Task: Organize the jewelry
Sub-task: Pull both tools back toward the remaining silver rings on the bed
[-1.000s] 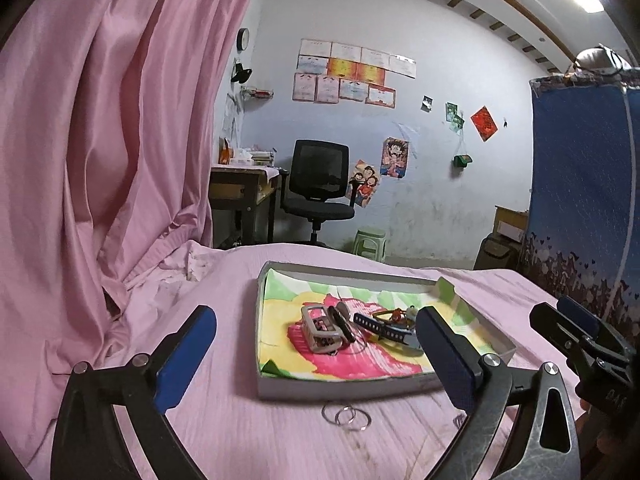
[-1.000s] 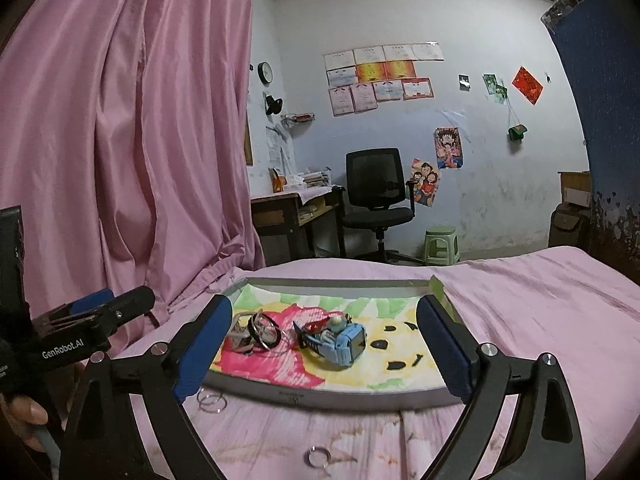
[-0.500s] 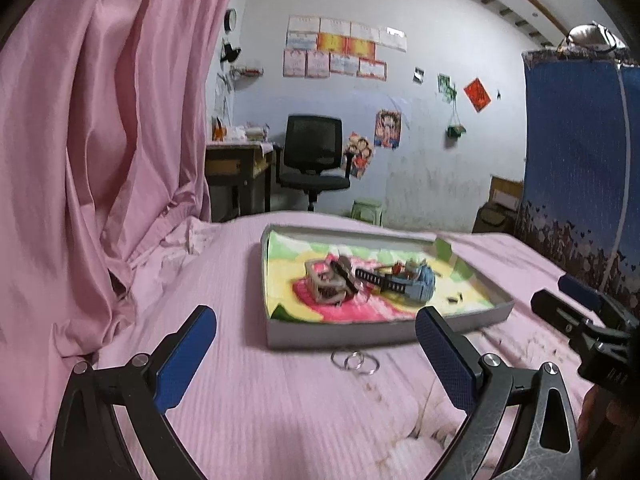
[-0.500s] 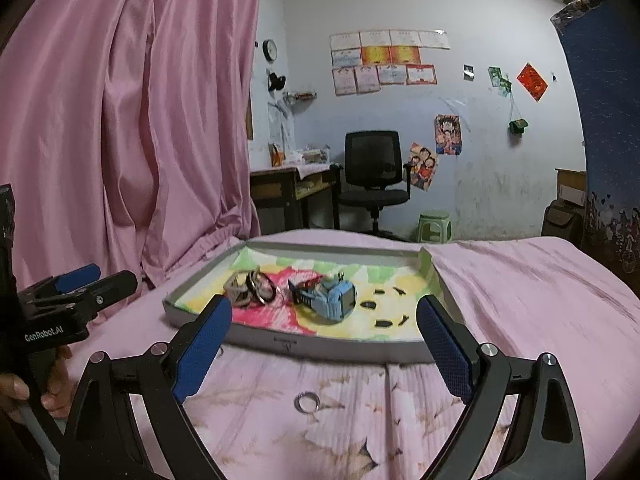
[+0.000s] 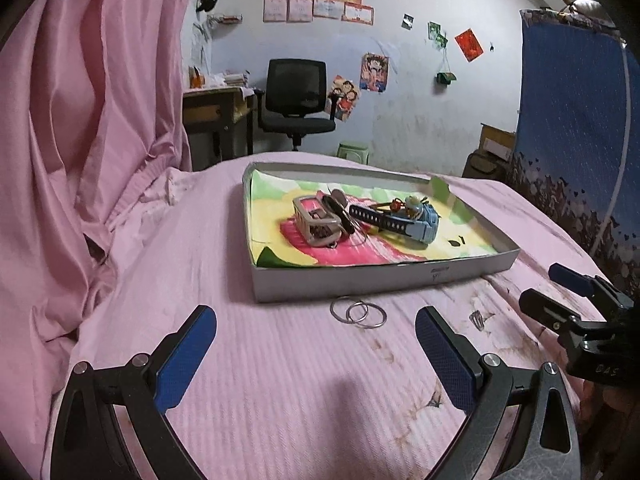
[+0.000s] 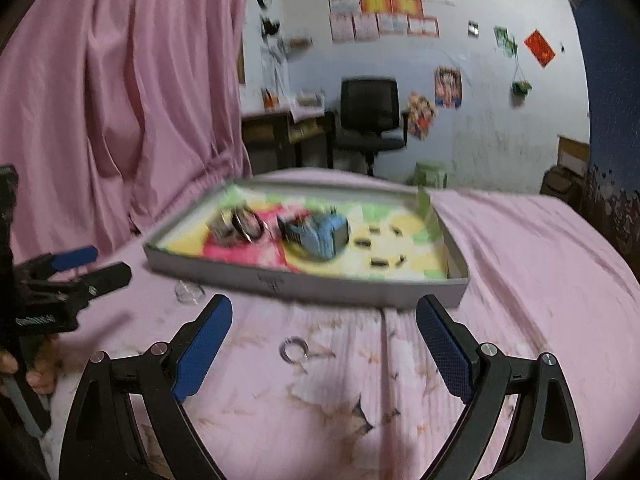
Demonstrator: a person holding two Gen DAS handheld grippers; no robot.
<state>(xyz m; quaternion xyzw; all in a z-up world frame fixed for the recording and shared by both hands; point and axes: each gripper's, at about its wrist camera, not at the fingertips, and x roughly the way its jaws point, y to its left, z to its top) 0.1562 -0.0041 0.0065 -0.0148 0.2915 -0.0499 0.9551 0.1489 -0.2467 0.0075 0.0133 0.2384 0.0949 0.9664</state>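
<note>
Bed [image 5: 280, 360]: covered with a pink sheet; it carries everything here, with a pink curtain [image 5: 80, 120] hanging along its left edge.
Tray [image 5: 380, 276]: shallow grey box with a colourful paper lining, lying toward the far middle of the bed, ahead of both grippers.
Left gripper [image 5: 316, 356]: jaws spread wide and holding nothing, hovering low over the near part of the bed, pointed at the tray's near wall.
Right gripper [image 6: 324, 340]: jaws also wide apart and holding nothing, low over the bed, to the right of the left gripper; this view is motion-blurred.
Blue watch [image 5: 420, 226]: inside the tray, right of centre, its dark strap stretched toward the metal piece.
Metal buckle piece [image 5: 316, 226]: inside the tray, left of centre, touching a dark looped item that I cannot identify.
Linked rings [image 5: 359, 313]: thin silver rings overlapping each other on the sheet, just outside the tray's near wall, ahead of the left gripper and between the lines of its fingers.
Single ring [image 6: 295, 350]: small, blurred, on the sheet ahead of the right gripper, between its fingers and nearer the left one, apart from the tray.
</note>
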